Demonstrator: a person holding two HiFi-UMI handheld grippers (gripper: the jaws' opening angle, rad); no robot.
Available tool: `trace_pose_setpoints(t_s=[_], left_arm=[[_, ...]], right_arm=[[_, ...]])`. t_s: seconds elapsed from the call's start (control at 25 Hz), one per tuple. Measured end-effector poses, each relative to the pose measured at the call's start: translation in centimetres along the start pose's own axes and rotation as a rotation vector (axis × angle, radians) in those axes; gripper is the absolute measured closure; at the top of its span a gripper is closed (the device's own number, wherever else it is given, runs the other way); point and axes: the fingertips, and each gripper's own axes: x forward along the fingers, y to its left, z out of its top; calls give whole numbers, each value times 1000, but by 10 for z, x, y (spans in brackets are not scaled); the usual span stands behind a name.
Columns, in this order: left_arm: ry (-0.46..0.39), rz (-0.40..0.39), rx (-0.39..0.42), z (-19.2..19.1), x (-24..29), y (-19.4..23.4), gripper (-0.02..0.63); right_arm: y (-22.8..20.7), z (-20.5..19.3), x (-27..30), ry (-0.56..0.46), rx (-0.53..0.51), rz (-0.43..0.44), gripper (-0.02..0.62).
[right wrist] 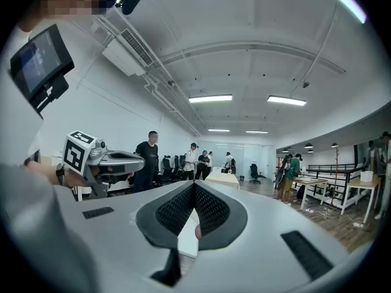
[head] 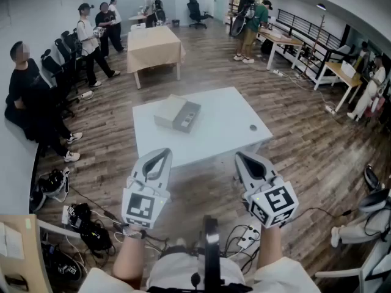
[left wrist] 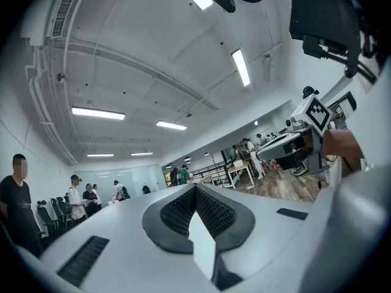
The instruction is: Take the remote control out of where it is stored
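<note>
No remote control shows in any view. A flat beige box (head: 177,113) with a grey part on its right side lies on the white table (head: 226,133) ahead of me. My left gripper (head: 164,153) is held up near the table's front edge, short of the box, its jaws shut with nothing between them. My right gripper (head: 240,157) is held level beside it, also shut and empty. In the left gripper view the closed jaws (left wrist: 195,189) point across the room, with the right gripper (left wrist: 293,145) at the side. The right gripper view shows its jaws (right wrist: 194,187) meeting and the left gripper (right wrist: 101,160) beside them.
A small round hole (head: 253,127) marks the table's right side. Cables and power strips (head: 85,221) lie on the wooden floor by my feet. A cloth-covered table (head: 156,44) stands behind, desks (head: 287,41) at the right, and several people stand along the left wall and back.
</note>
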Motion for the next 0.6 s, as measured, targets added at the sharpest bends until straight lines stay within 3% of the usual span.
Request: trace_pose_setpoints(t_s=[0.28, 0.6], left_arm=[[16, 6, 3, -3, 13, -5, 607], [37, 1, -6, -20, 40, -4, 607]], right_arm=[[-15, 0, -1, -32, 46, 17, 597], [-31, -16, 18, -18, 20, 57, 597]])
